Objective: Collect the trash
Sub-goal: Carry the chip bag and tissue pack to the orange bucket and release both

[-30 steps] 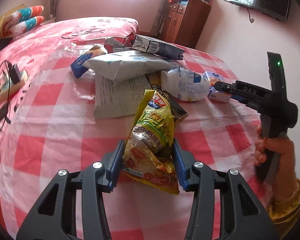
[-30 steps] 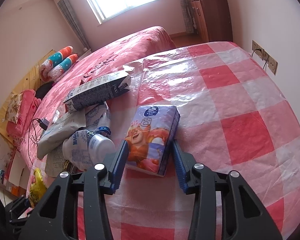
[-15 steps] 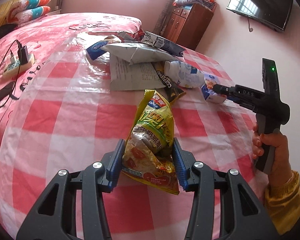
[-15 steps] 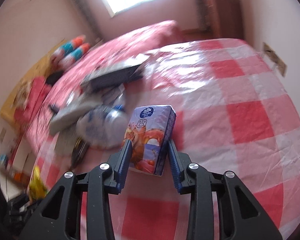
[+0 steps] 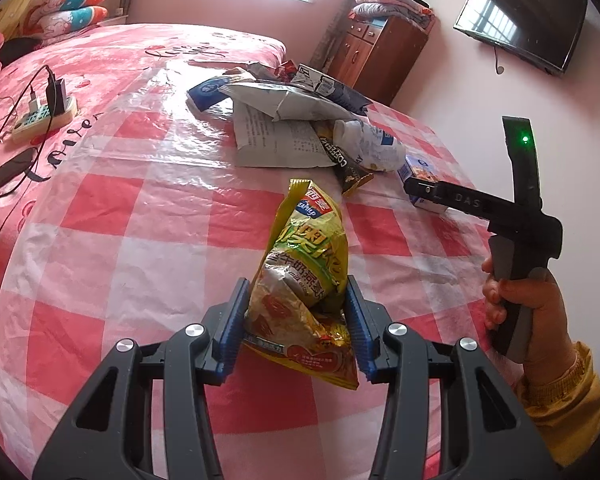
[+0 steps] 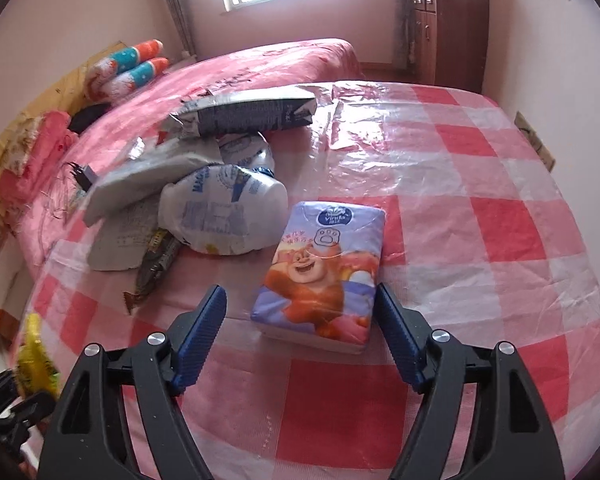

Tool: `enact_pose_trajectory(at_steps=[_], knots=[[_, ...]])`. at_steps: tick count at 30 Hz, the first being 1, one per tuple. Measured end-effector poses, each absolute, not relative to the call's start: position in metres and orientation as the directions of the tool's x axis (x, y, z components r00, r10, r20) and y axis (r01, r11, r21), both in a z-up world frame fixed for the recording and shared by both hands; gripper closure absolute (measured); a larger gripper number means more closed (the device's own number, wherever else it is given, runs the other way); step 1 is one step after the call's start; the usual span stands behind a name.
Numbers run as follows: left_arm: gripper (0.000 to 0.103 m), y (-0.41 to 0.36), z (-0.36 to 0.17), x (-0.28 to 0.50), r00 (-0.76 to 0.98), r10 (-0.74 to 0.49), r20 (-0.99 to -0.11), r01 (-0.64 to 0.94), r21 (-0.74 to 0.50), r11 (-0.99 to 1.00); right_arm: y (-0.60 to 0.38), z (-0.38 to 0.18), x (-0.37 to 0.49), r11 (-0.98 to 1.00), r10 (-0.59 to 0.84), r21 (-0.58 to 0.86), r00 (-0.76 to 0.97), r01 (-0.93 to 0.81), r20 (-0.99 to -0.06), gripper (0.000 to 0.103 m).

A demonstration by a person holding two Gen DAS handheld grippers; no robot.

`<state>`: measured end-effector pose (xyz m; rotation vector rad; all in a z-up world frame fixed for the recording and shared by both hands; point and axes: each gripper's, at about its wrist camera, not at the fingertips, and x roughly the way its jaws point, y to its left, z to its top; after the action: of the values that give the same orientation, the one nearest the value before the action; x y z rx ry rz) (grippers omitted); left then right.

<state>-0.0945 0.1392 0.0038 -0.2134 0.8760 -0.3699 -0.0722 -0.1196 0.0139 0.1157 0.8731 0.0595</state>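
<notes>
Left wrist view: left gripper point(image 5: 296, 326), nearest the lens, is clamped on a yellow snack bag point(image 5: 306, 284); both blue pads press its crumpled sides and the bag rises toward 12 o'clock.
Right wrist view: right gripper point(image 6: 300, 328) has just been opening; its jaws now stand wide around a tissue pack point(image 6: 324, 276), which lies flat on the checked cloth point(image 6: 500, 220). Right pad touching or just beside the pack's edge, left pad clearly apart.
Tissue pack status: released, resting, not held.
Further out, 10 to 11 o'clock: white bottle point(image 6: 224, 208), brown sachet point(image 6: 156, 264), printed sheet point(image 6: 120, 236), grey pouch point(image 6: 148, 180) and dark carton point(image 6: 244, 114), heaped together.
Background: pillows point(image 6: 132, 64) and a cabinet point(image 6: 448, 24) near the window.
Step in hand, judged: gathering loose litter toward the heap.
Advice: withdraw the right gripper straight back so the pad does not drag the pack; keep the left grip firm, since the bag is slippery and only pinched low.
</notes>
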Motion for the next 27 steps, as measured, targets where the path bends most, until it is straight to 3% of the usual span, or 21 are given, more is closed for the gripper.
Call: enact_pose_trajectory(at_steps=[1, 14, 27], knots=[[0.055, 0.141, 0.004, -0.095, 0.583, -0.401, -0.706, 0.227, -0.332, 0.915, -0.12, 0.013, -0.072, 0.991, 0.102, 0.132, 0.639, -0.001, -0.762, 0.046], [0.055, 0.168, 0.003, -0.114, 0.604, -0.43, -0.671, 0.209, -0.388, 0.898, -0.111, 0.03, -0.106, 0.982, 0.15, 0.189, 0.67, -0.015, -0.727, 0.048], [0.055, 0.233, 0.01, -0.147, 0.675, -0.382, -0.631, 0.114, -0.422, 0.899, -0.006, 0.066, -0.137, 0.887, 0.461, 0.343, 0.572, -0.308, -0.678, 0.048]])
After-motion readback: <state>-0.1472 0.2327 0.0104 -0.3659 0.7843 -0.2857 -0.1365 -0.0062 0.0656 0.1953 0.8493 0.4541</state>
